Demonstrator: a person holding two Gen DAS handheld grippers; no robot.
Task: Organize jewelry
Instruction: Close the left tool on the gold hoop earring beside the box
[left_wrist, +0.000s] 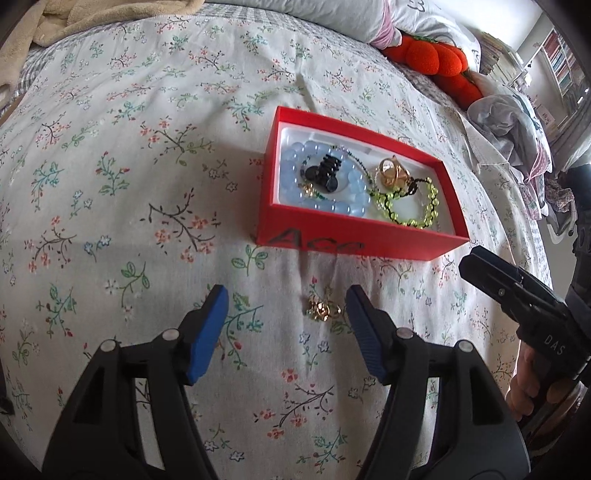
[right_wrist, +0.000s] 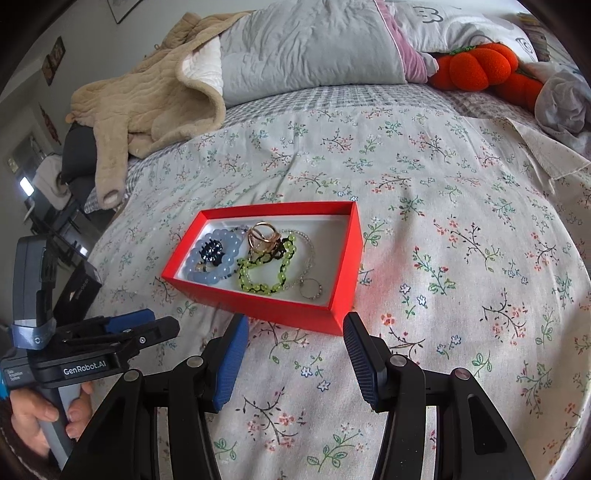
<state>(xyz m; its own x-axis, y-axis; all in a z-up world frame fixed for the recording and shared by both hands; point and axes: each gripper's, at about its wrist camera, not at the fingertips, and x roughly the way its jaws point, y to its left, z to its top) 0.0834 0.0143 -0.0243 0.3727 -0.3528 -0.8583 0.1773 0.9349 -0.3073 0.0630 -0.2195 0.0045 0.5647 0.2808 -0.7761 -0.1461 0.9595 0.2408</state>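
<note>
Jewelry first: from the left wrist, a small gold trinket (left_wrist: 323, 309) lies loose on the floral bedspread (left_wrist: 147, 184), between the left gripper (left_wrist: 286, 306) fingers and hugging the right-hand pad, with the red box (left_wrist: 354, 236) just beyond it. Fingers apart, nothing clamped. It's a compact tangle with no clear long axis.

Over to the right wrist: the right gripper (right_wrist: 295, 328), fingers apart and empty, hovers at the red box's (right_wrist: 343, 258) near corner. Blue bead bracelet (right_wrist: 212, 258) and green bracelet (right_wrist: 266, 273) sit inside. The trinket isn't visible here, so the left hand looks nearer.
</note>
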